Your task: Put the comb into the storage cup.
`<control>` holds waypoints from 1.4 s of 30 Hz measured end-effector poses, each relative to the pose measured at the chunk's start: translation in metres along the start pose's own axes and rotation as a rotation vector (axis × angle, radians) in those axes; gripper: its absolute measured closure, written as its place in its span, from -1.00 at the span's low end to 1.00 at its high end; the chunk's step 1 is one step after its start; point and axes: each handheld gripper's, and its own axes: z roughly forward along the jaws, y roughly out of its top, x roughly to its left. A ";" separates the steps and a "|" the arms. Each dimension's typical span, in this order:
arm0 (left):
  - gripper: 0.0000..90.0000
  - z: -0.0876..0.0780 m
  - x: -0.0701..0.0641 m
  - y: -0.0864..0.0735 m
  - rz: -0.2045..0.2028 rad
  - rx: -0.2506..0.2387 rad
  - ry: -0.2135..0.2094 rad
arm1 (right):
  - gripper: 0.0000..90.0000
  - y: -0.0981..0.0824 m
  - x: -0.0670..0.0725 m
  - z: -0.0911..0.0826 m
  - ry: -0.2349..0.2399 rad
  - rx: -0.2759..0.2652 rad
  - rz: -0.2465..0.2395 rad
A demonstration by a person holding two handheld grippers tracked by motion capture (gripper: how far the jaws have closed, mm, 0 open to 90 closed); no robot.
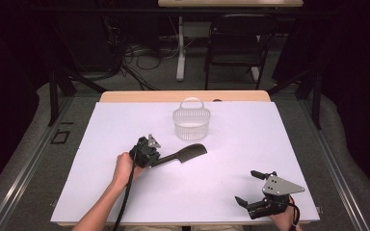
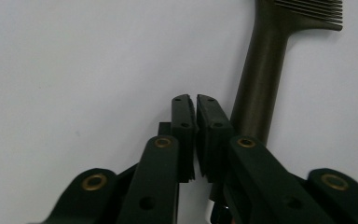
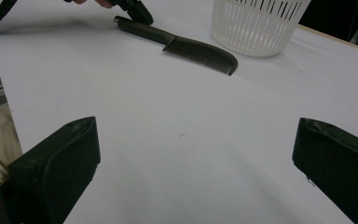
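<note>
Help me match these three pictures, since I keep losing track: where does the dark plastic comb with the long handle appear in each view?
High view: the dark plastic comb lies at the centre, below the white plastic slatted basket.
Left gripper view: its handle runs up the right side, teeth at the top edge.
Right gripper view: it lies upper centre, teeth toward the camera.
Shared landmark: the basket, seen in the high and right gripper views.

Comb [image 1: 185,155] lies on table [image 1: 125,192], basket [image 1: 191,122] just behind it.
</note>
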 end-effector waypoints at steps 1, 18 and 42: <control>0.81 -0.001 0.000 0.000 -0.002 -0.007 0.003 | -0.99 0.000 0.000 0.000 0.001 0.001 0.001; -0.42 -0.017 0.006 0.011 0.033 -0.051 -0.006 | -0.99 0.000 0.000 -0.001 0.000 0.001 -0.005; -0.94 -0.017 -0.004 0.027 0.125 0.022 -0.032 | -0.99 0.000 0.000 -0.001 0.001 0.000 0.000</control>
